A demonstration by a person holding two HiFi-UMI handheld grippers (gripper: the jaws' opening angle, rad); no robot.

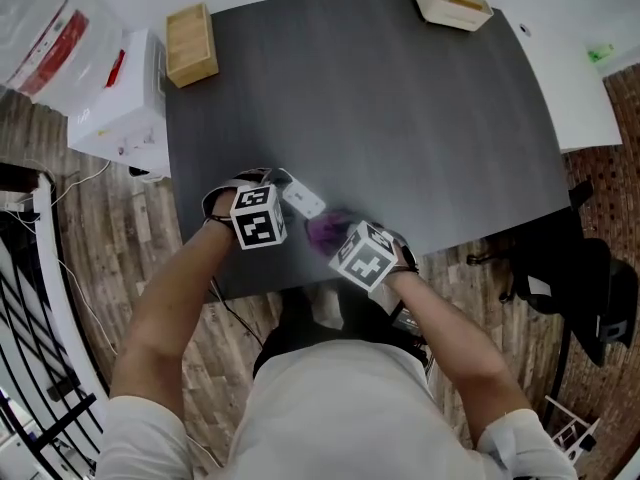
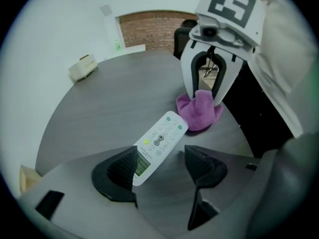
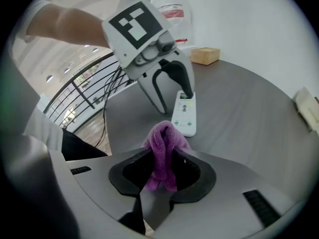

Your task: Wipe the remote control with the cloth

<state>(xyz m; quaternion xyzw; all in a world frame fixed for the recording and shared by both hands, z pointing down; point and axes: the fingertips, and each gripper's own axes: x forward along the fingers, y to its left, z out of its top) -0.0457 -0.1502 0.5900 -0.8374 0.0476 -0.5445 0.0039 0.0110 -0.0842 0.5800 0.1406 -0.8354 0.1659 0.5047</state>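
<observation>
The left gripper (image 2: pixel 162 168) sits low over the dark grey table (image 1: pixel 400 118), its claw spread wide. The white remote control (image 2: pixel 159 143) lies flat on the tabletop with its display end reaching in between the two black jaws. It sits close against the jaw on the left of the left gripper view, and there is clear table between it and the other jaw. Neither pad presses on it, though I can't tell whether the near one brushes its edge.

The right gripper (image 3: pixel 162 171) has its claw pinched on the purple cloth (image 3: pixel 162 148) — a bunched fold stands up between the jaws and spills over the front of them. The cloth's loose end rests on the table just beside the button end of the remote.

In the head view all this is in the lower middle of the frame, near the table's closest edge, with the two marker cubes side by side and the remote between them.

Farther off, a wooden box (image 1: pixel 190 44) sits at the table's upper left corner and a pale tray (image 1: pixel 453 3) at its top edge — both well apart from the work. A white carton (image 1: pixel 120 103) stands on the wooden floor at the left of the frame.
</observation>
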